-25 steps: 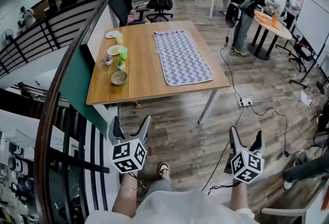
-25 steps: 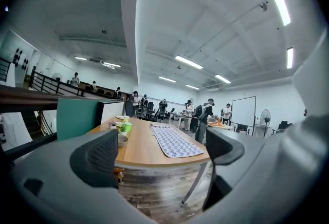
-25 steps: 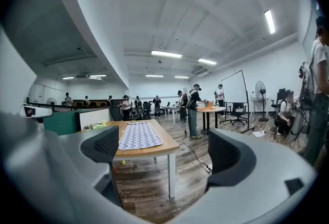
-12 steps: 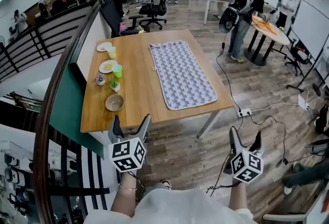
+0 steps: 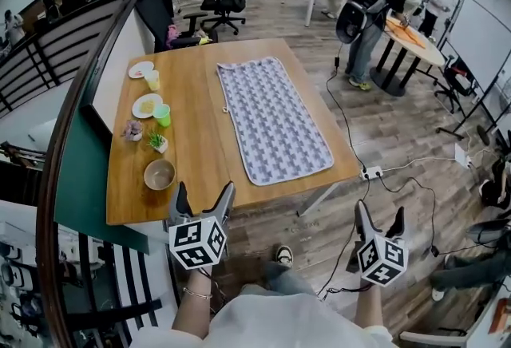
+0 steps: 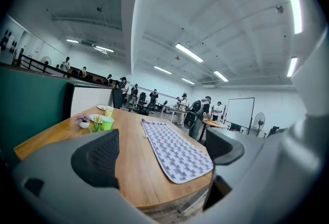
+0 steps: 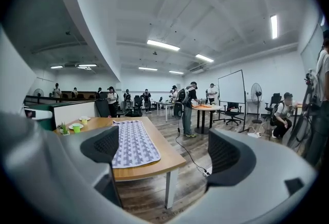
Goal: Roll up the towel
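Neither gripper has reached the work. The left gripper [image 5: 203, 199] and the right gripper [image 5: 378, 217] both hang short of the table [image 5: 196, 143], each with its fingers spread apart and nothing between them. The towel [image 5: 273, 121] lies flat and unrolled at 12 o'clock from them, its long side running away from the person and its near end close to the table's front edge.

The risks are mostly about the cloth. It looks thin and the wood smooth, so a push from one end may slide it rather than curl it. Uneven pressure from the two sides would probably give a crooked, cone-shaped roll. The near right corner, so near the edge, could slip off.

At 9 o'clock of the towel stands crockery that a wide left swing might knock (it is well apart for now).

Counted:
- one towel
- two plates [image 5: 147, 105]
- two cups [image 5: 162, 114]
- one bowl [image 5: 160, 174]
- two small potted plants [image 5: 157, 141]
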Demonstrator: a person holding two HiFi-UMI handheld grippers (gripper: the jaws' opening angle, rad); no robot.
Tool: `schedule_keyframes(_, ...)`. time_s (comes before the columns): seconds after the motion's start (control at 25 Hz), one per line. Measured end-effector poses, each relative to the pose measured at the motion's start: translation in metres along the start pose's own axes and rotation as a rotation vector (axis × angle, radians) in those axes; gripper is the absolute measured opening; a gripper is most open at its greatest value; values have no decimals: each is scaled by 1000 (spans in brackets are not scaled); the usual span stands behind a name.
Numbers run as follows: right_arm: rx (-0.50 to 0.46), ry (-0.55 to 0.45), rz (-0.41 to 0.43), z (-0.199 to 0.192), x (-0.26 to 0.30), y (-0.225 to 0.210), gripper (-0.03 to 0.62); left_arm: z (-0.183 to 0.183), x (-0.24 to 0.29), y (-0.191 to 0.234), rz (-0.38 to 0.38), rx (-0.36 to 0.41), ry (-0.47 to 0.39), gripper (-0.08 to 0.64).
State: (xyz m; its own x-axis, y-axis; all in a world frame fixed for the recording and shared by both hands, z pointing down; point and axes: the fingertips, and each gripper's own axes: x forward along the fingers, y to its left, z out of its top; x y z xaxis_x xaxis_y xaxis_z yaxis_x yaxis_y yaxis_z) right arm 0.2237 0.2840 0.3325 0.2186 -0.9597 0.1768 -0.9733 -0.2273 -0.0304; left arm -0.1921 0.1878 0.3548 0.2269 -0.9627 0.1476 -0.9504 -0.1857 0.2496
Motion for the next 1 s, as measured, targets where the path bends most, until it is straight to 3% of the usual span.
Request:
schedule_keyframes(0.24,8,6,53,-1,97,4,548,-3,63,3,44,20,8,526)
schedule_keyframes(0.64,-9,38,243,31,286,8,548,26,179,-9,218,26,-13,526)
schedule_keyframes(1.0,-31,97,392,36,407,12,548,29,234,-27,348,14,-6,526)
